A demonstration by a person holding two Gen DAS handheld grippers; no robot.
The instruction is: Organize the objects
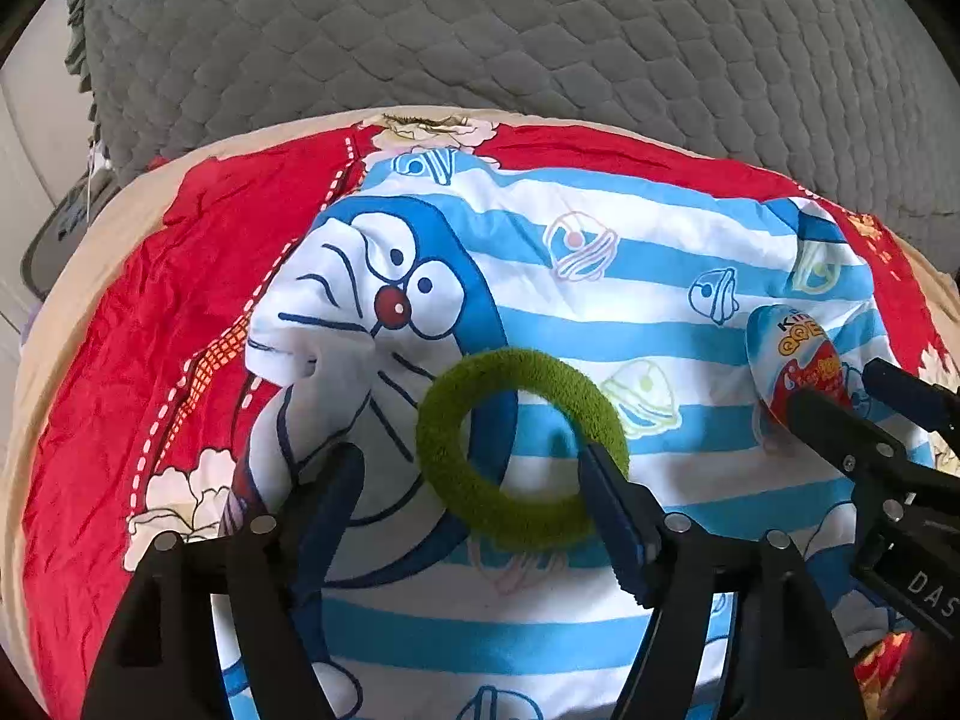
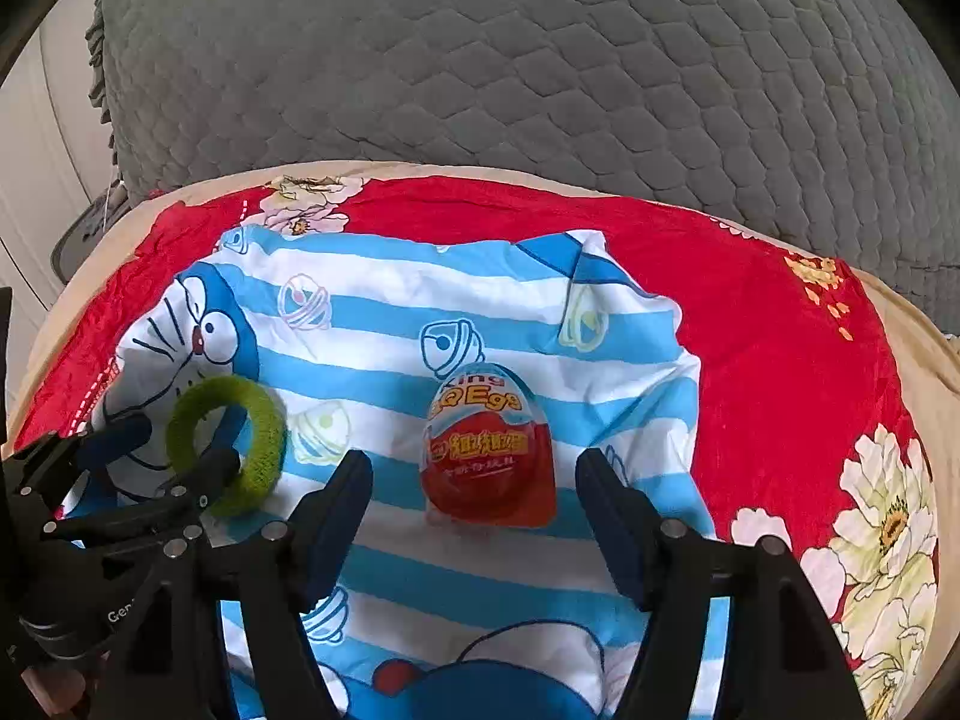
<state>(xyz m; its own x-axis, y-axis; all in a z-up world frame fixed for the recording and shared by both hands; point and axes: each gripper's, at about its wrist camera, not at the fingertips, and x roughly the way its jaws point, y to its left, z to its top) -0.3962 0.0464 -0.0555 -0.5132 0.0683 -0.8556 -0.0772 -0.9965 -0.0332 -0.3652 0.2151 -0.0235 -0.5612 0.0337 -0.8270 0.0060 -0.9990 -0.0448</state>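
Green and fuzzy, a towelling ring (image 1: 521,449) lies flat on a blue-and-white striped cartoon cloth (image 1: 600,312), over the printed face of a blue cat. The left gripper (image 1: 471,480) stands wide open around it: in the left wrist view its left finger (image 1: 336,498) rests on the cloth clear of the ring, while the right finger's tip sits at the ring's right rim, whether inside the hole or just touching cannot be told. Nothing is pinched.

Further right on the same cloth lies a toy egg (image 2: 489,450) in glossy wrap, pale blue on top with yellow lettering, red below, its pointed end away from the camera. The right gripper (image 2: 474,480) is also open wide, one finger on each side of the egg, both apart from it.

The ring and egg are near each other, with a bare stripe of cloth between them. Under the striped cloth spreads a crumpled red sheet (image 2: 750,330) with white flower prints, edged in beige. Beyond it rises a grey quilted cushion (image 2: 540,60), filling the far side. A white wall or door (image 1: 24,138) shows at the far left edge.
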